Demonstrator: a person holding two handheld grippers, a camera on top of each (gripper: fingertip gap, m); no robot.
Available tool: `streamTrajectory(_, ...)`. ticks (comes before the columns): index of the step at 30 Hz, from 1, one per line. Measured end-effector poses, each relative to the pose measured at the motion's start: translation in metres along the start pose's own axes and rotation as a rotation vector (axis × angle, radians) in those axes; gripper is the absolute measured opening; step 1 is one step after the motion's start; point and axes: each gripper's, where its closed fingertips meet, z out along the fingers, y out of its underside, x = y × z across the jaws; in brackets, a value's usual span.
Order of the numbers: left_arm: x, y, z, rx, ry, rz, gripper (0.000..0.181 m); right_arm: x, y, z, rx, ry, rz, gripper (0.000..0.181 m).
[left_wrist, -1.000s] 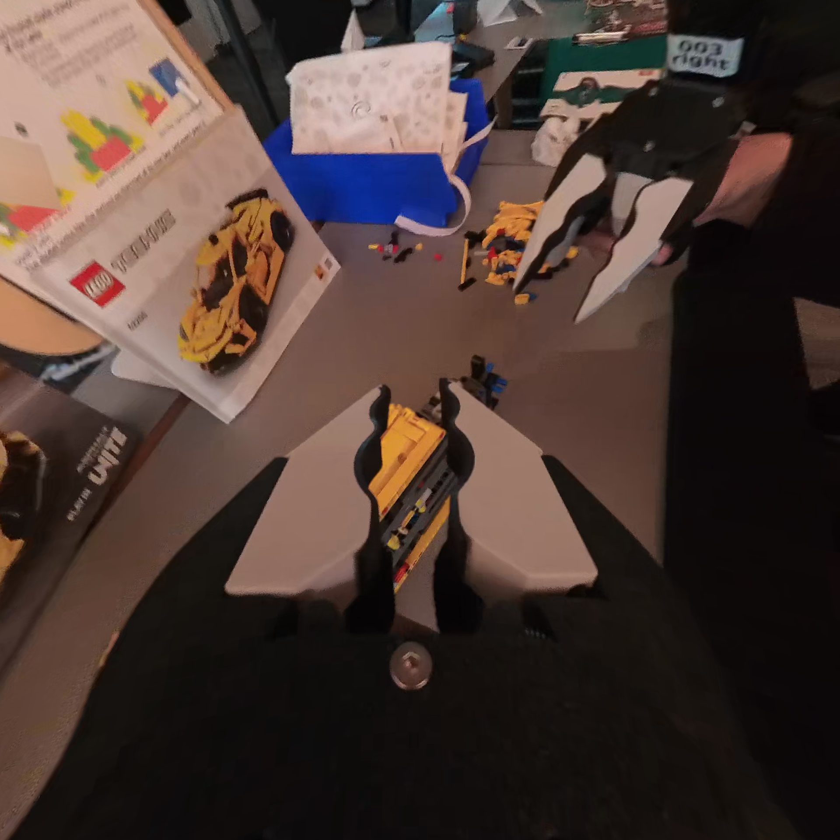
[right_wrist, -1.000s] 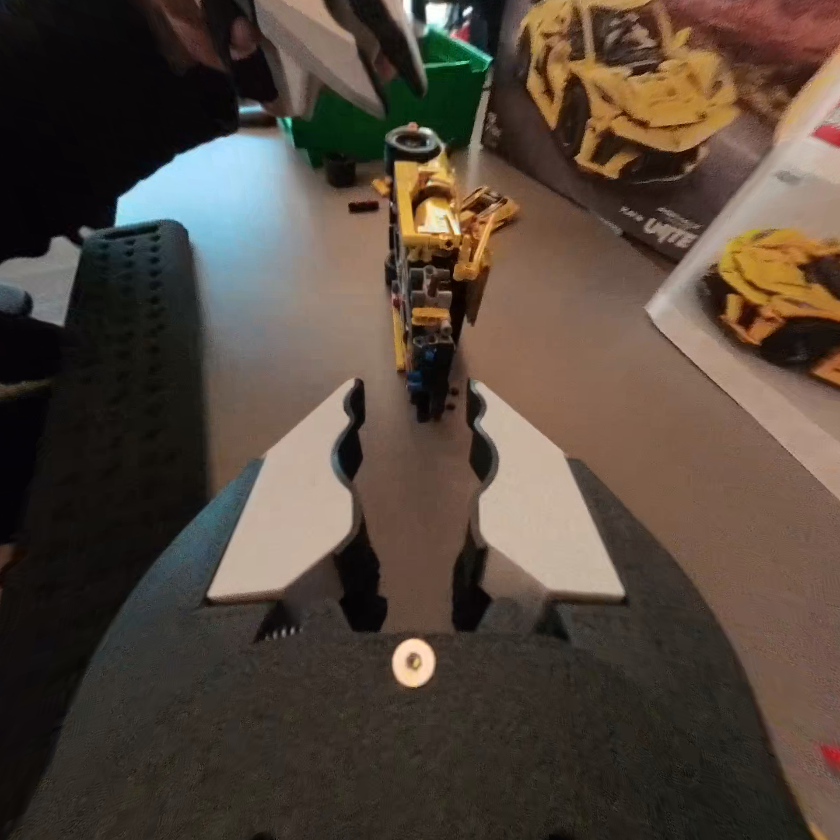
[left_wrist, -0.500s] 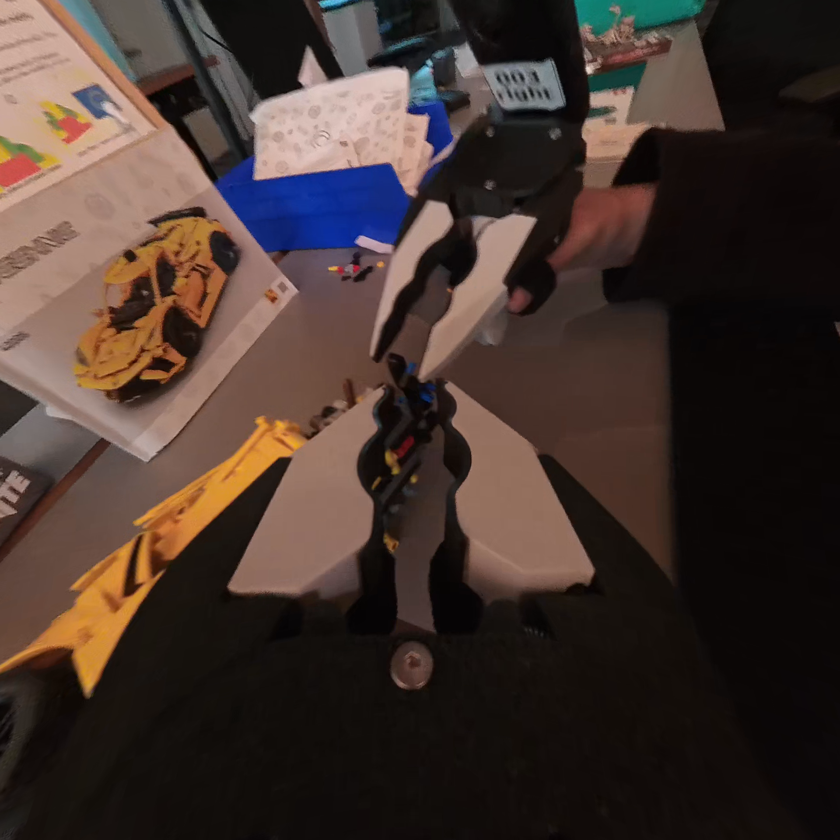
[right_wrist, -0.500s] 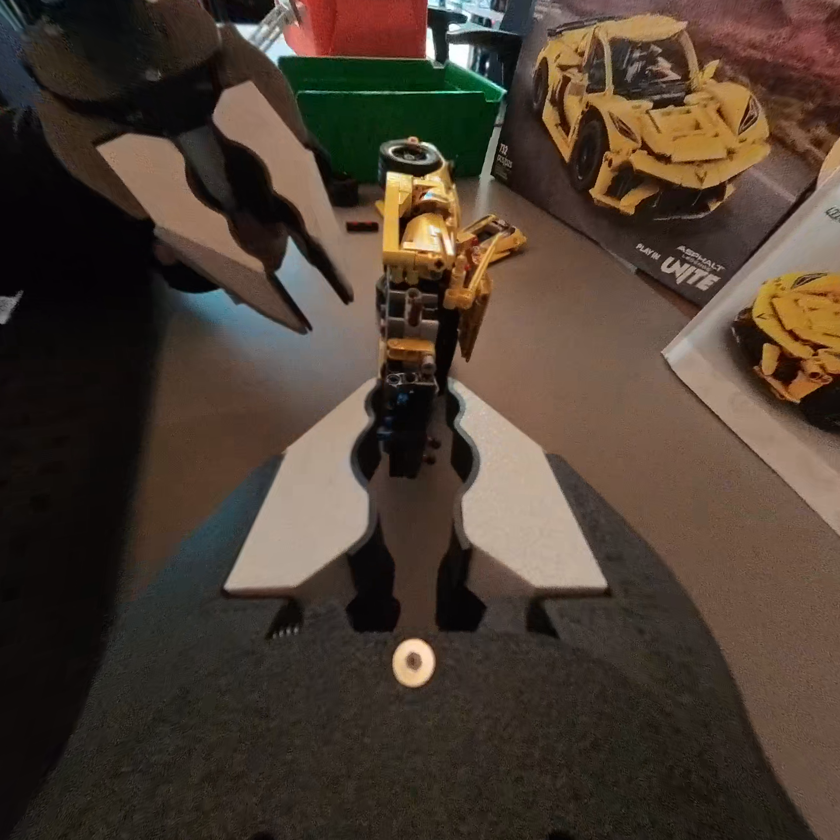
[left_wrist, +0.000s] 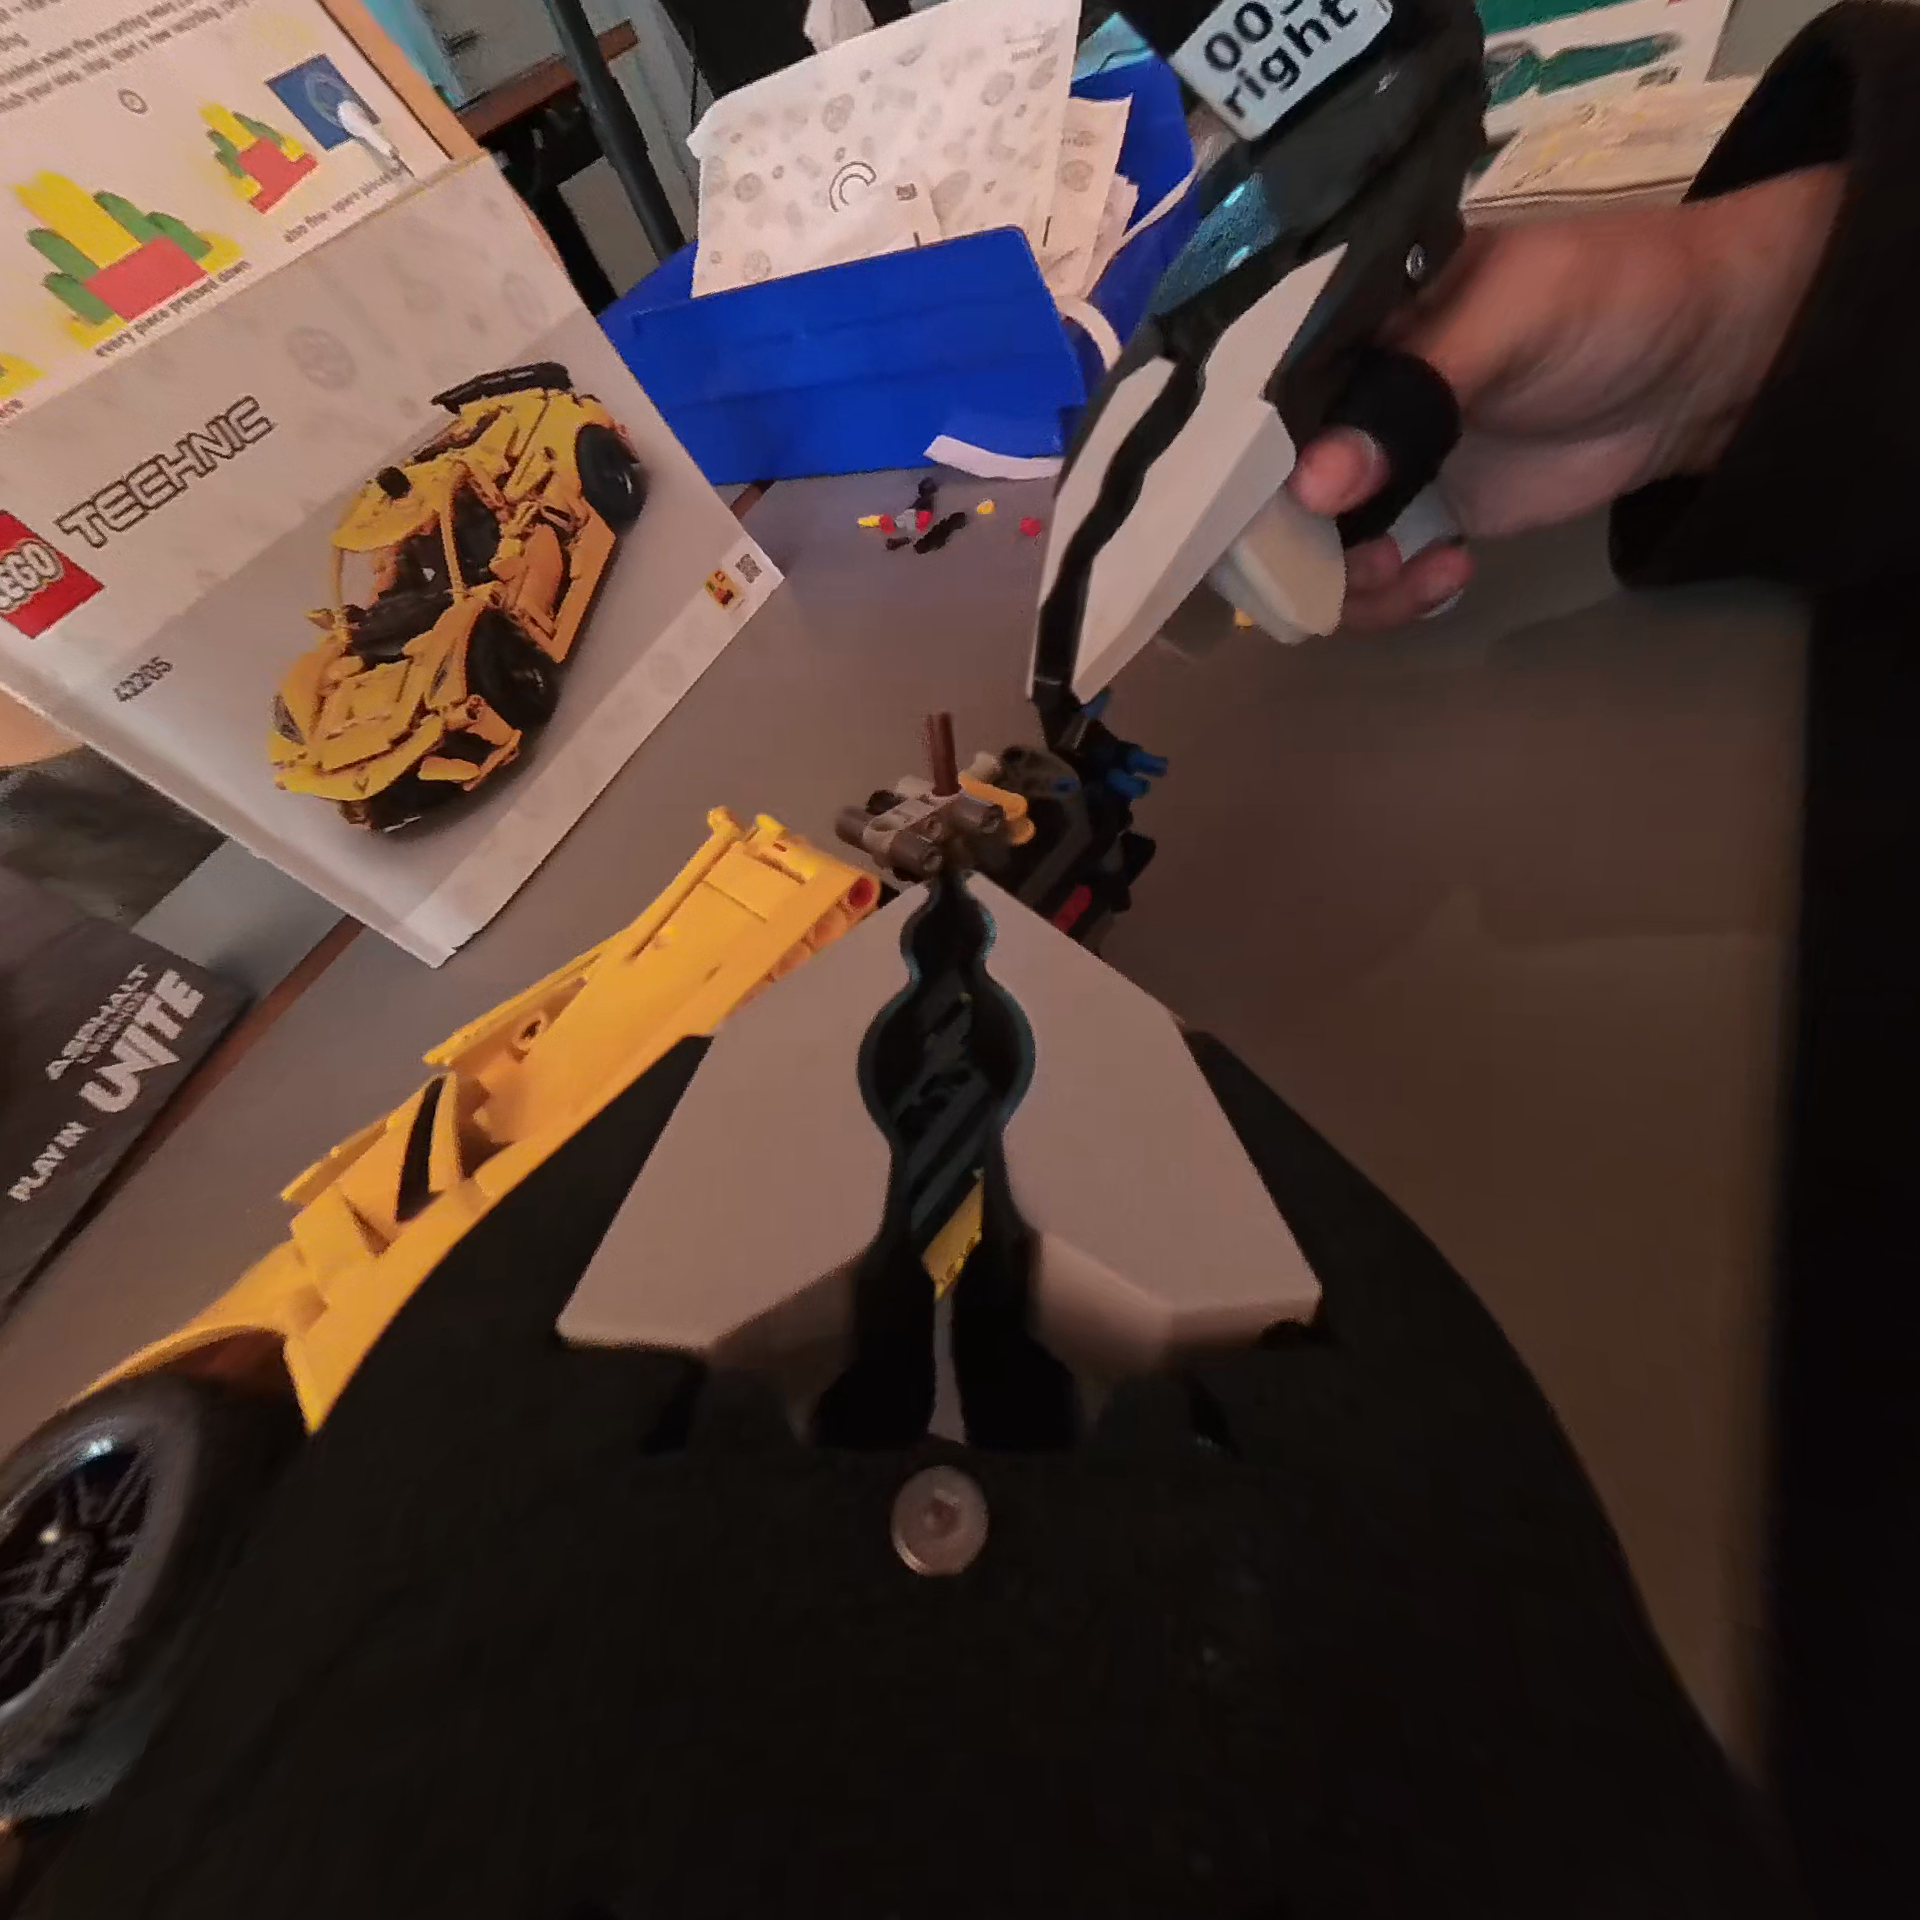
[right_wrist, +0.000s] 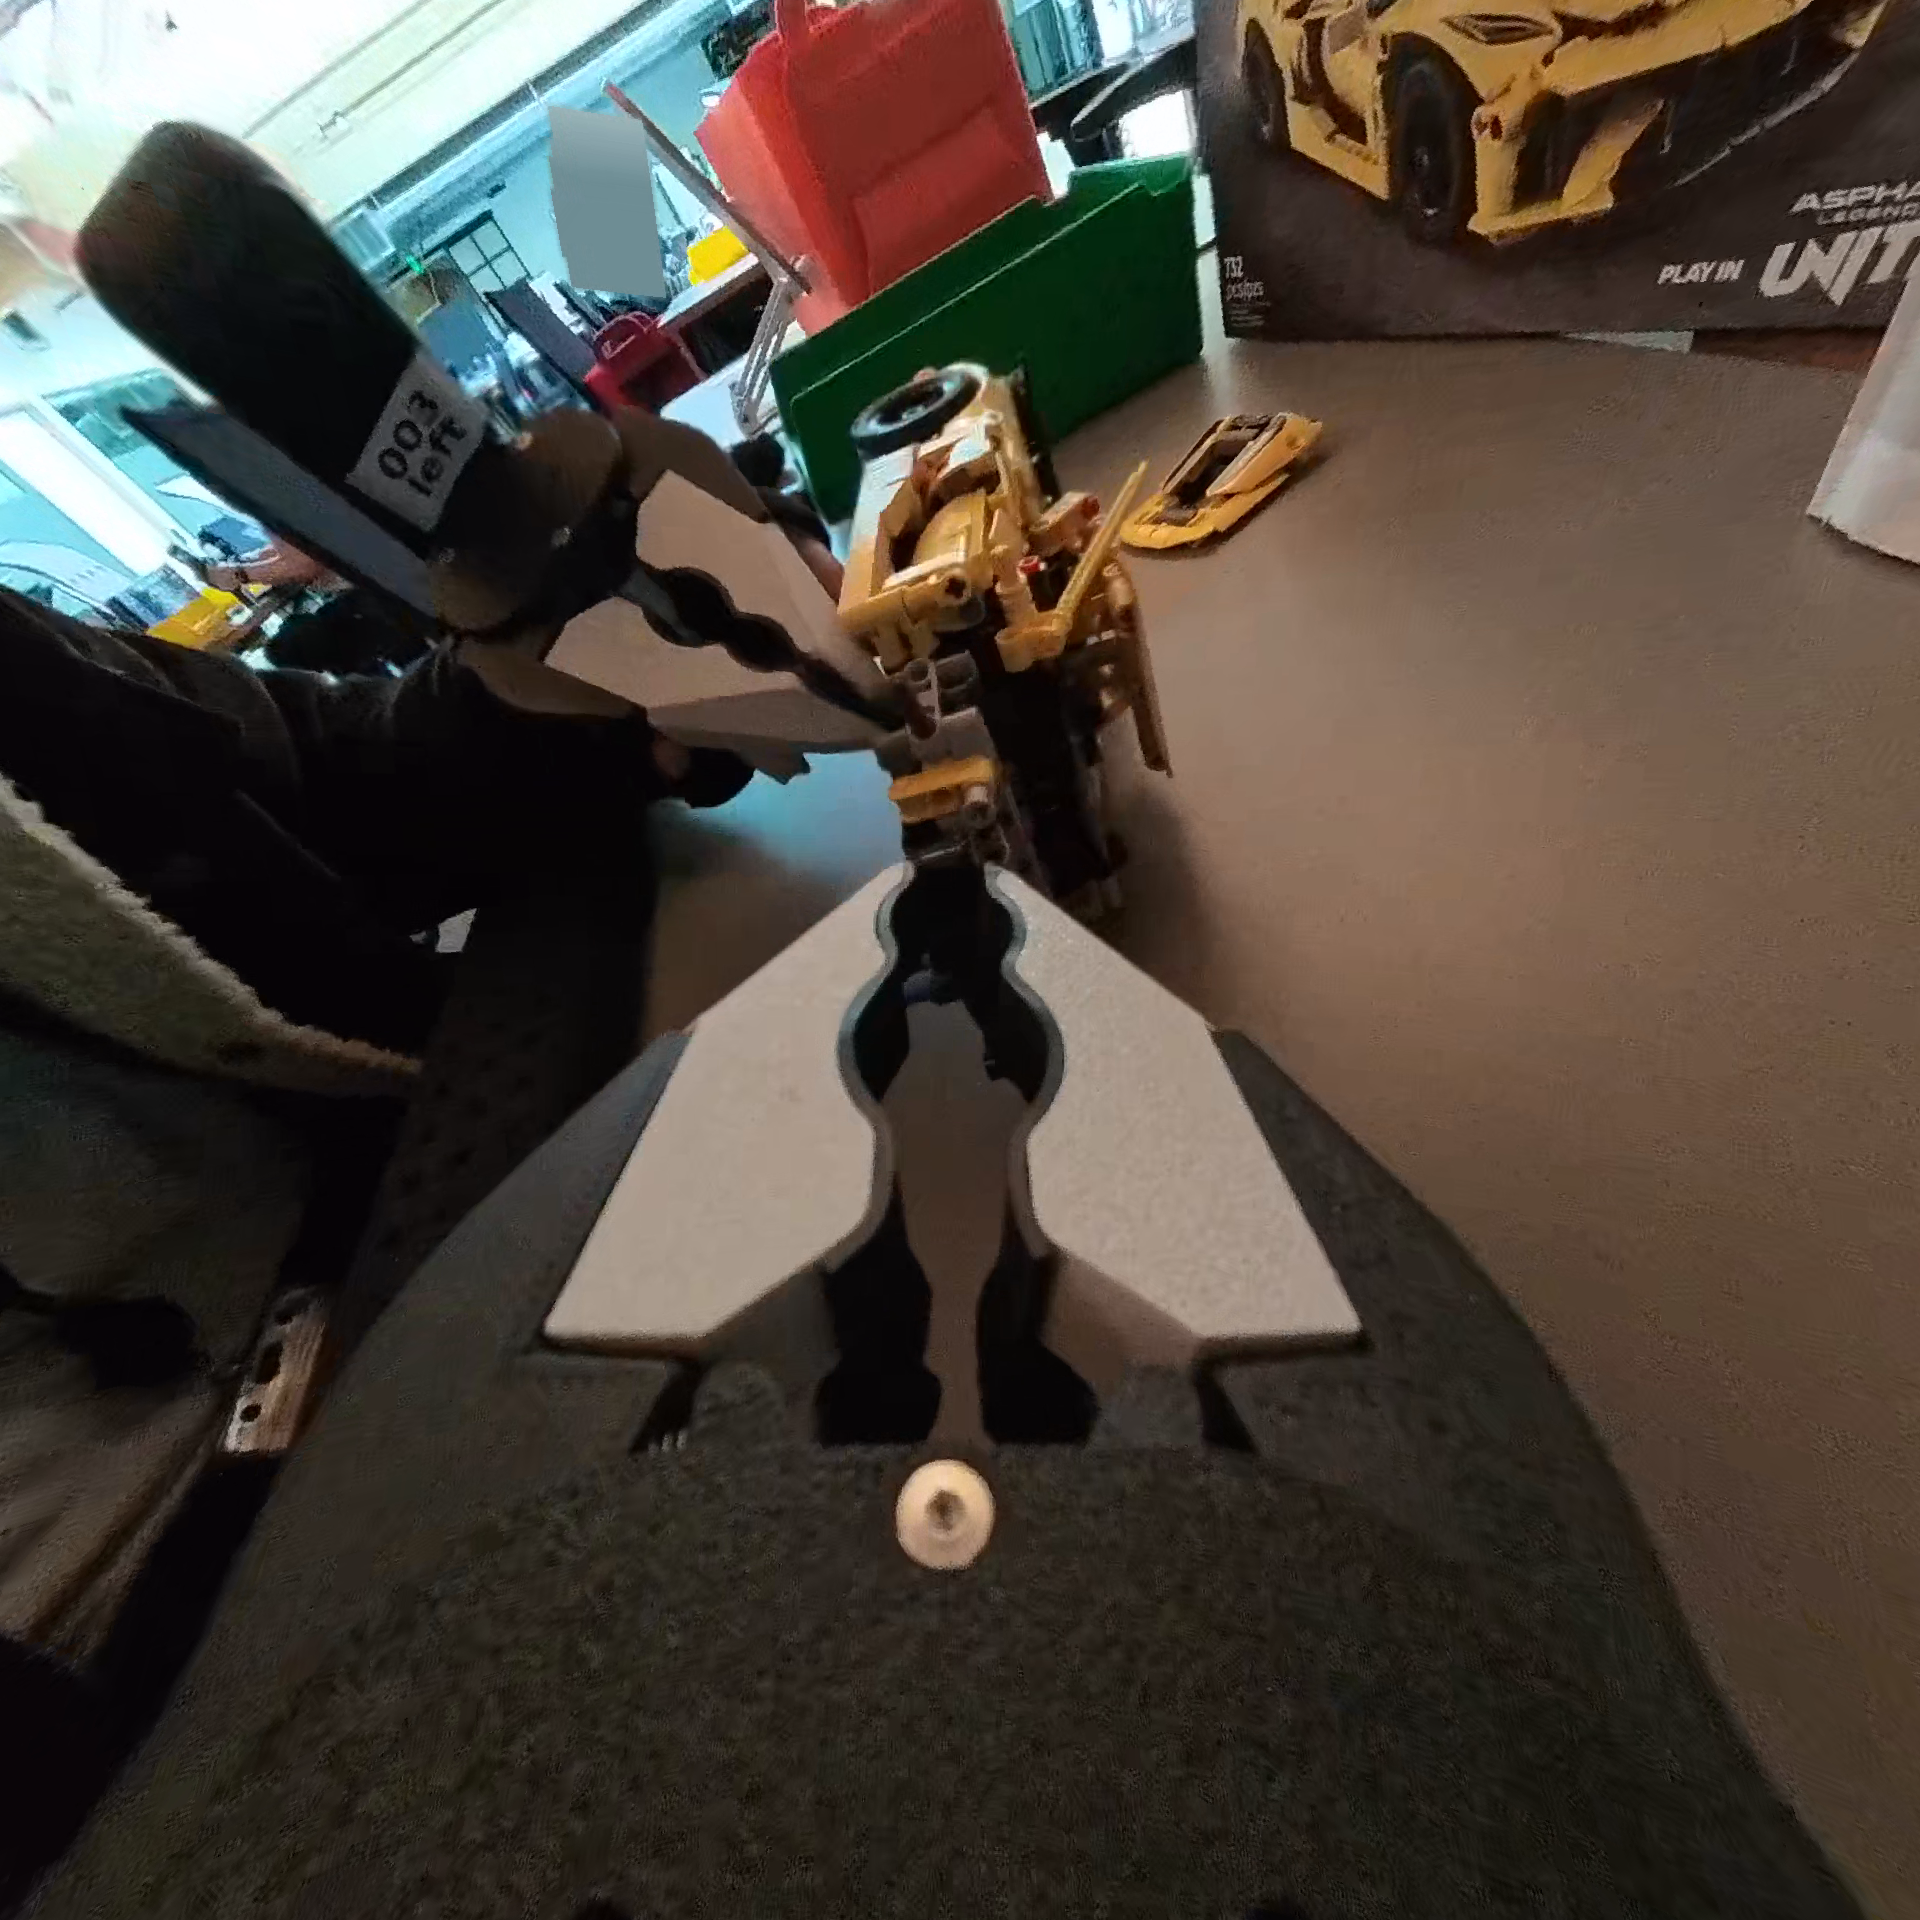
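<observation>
A half-built yellow and black brick car model (left_wrist: 623, 1039) lies on its side on the grey table (left_wrist: 1403, 935). It also shows in the right wrist view (right_wrist: 956, 520), pointing away from me. My left gripper (left_wrist: 951, 894) is shut on the model's dark frame, close to a grey connector with a brown axle (left_wrist: 943, 753). It also shows in the right wrist view (right_wrist: 883, 717), coming in from the left. My right gripper (right_wrist: 951, 883) is shut on the model's near black end. In the left wrist view, the right gripper (left_wrist: 1060, 686) comes down from the upper right by the blue pins.
An instruction booklet (left_wrist: 395, 520) and the dark set box (left_wrist: 94, 1070) stand at the left. A blue bin (left_wrist: 852, 353) with paper bags and small loose pieces (left_wrist: 925, 520) lie beyond. A green bin (right_wrist: 1039, 291), a red bag (right_wrist: 883, 166) and a loose yellow panel (right_wrist: 1226, 478) sit far off.
The right gripper moved in from open and apart and shut on the model's end. The left gripper slid along the model toward the grey connector and its jaws narrowed.
</observation>
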Motion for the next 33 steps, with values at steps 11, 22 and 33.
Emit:
streamTrajectory(11,-0.007,-0.011,-0.011,0.048,-0.03,0.079,0.003,0.005,-0.004,-0.019,-0.006,0.196,-0.259,0.019)
streamTrajectory(22,-0.014,-0.016,-0.023,-0.167,0.246,0.286,0.054,-0.004,0.013,-0.02,0.002,0.137,-0.04,0.018)
streamTrajectory(33,-0.02,0.014,0.001,-0.405,0.31,0.35,0.049,-0.004,0.011,-0.014,0.019,0.136,0.03,0.015)
